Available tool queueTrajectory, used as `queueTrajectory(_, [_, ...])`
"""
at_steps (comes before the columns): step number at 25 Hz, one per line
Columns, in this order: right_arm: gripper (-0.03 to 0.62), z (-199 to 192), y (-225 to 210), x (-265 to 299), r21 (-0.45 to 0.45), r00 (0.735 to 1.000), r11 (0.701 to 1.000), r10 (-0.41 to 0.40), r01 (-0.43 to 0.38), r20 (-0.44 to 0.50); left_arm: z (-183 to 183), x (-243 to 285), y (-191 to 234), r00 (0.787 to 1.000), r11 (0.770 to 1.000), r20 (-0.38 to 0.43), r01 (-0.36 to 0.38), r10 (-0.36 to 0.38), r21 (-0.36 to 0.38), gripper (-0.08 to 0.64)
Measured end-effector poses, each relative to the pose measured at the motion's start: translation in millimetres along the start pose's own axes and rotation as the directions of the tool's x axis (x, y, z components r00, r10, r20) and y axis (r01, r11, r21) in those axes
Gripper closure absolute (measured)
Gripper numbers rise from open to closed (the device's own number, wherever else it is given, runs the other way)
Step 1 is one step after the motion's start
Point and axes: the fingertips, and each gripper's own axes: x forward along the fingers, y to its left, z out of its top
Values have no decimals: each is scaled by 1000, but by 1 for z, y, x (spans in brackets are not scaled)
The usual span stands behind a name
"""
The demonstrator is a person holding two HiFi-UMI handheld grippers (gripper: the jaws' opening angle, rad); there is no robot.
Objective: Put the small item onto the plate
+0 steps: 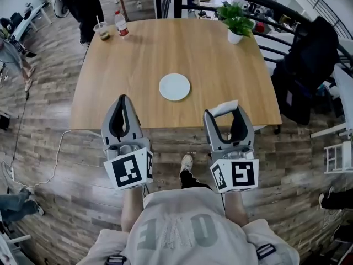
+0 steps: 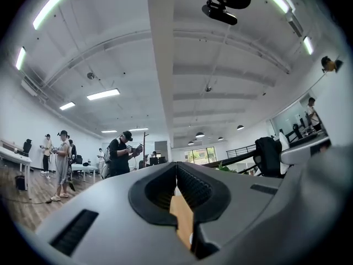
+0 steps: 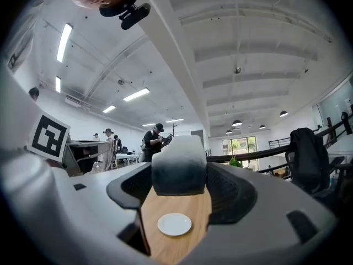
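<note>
A round white plate (image 1: 174,86) lies near the middle of the wooden table (image 1: 220,65); in the right gripper view the plate (image 3: 174,224) shows below the jaws. My right gripper (image 1: 223,112) is shut on a small white block (image 1: 225,107) over the table's near edge, short of the plate. In the right gripper view the block (image 3: 179,167) fills the gap at the right gripper (image 3: 179,176) tips. My left gripper (image 1: 122,99) hovers at the near edge, left of the plate, shut and empty. In its own view the left gripper (image 2: 176,167) has its jaws touching.
A potted plant (image 1: 237,21) stands at the table's far right corner. A bottle (image 1: 121,24) and a cup with a straw (image 1: 102,31) stand at the far left. A dark jacket on a chair (image 1: 309,65) is right of the table. People stand in the room behind.
</note>
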Motion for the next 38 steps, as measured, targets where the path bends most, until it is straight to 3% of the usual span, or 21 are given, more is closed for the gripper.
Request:
queueTrajectory(7, [281,-3,-37,86,25,998,998,59,-58,-8,-11,85,-4,998,998,3,-63,63,4,551])
queueTrajectory(14, [281,-7,-45,128,39,992,992,120,-118,-35,-14,122,-4,995,995,-14,-94,94,-12,551])
queueTrajectory(20, [281,-8,-30,144,61,989,988,143,-140,-48,-6,137,-2,997,997,9,-71,71,-24,551])
queueTrajectory(32, [281,0,-22,187,32,994,994,106,-105,-37,-2,183,11,998,1000,58,-16,16,-7,551])
queueTrajectory(38, [281,-26,-9,211,20,985,993,119,-117,-123,-13,189,28,999,1000,44,-19,19,-12,551])
